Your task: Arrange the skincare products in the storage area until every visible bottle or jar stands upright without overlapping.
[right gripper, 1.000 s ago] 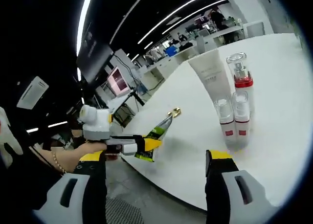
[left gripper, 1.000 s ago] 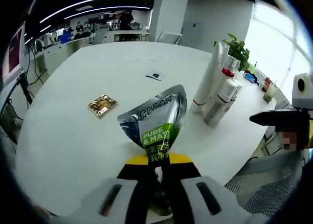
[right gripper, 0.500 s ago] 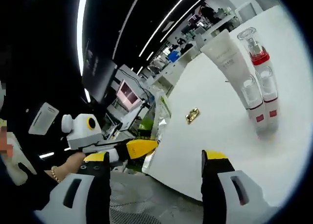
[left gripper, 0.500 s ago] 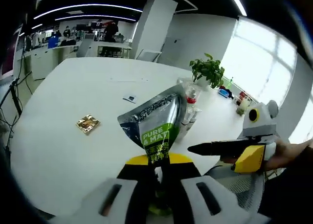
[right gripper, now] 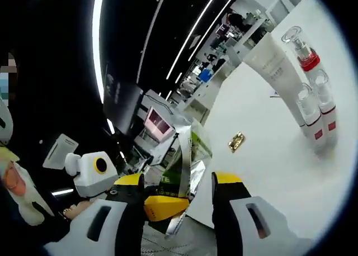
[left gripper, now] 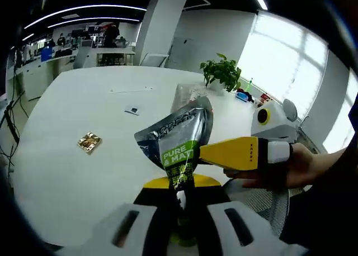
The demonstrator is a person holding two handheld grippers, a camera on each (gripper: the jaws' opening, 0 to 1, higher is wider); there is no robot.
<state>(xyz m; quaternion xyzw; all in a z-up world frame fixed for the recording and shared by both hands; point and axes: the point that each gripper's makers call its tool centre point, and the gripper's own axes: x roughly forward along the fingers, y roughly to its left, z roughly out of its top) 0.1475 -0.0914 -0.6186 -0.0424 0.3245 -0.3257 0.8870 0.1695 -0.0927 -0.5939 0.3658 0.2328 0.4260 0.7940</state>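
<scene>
Left gripper (left gripper: pixel 180 195) clamps the green-and-silver face-wash tube (left gripper: pixel 178 141) by its base; right gripper (right gripper: pixel 178 195), jaws apart, straddles it — seemingly not touching. Ahead, 4 bottles (right gripper: pixel 311 102) stand upright; only the tube remains.

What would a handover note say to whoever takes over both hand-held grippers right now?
Left hand-held gripper: shut on the silver-green sachet, held above the white table.
Right hand-held gripper: open, jaws either side of the sachet's top.
Done: white tube, red-collared pump bottle and two small bottles stand grouped on the table.
Left: place the sachet upright beside them. Gold packet lies flat.
</scene>
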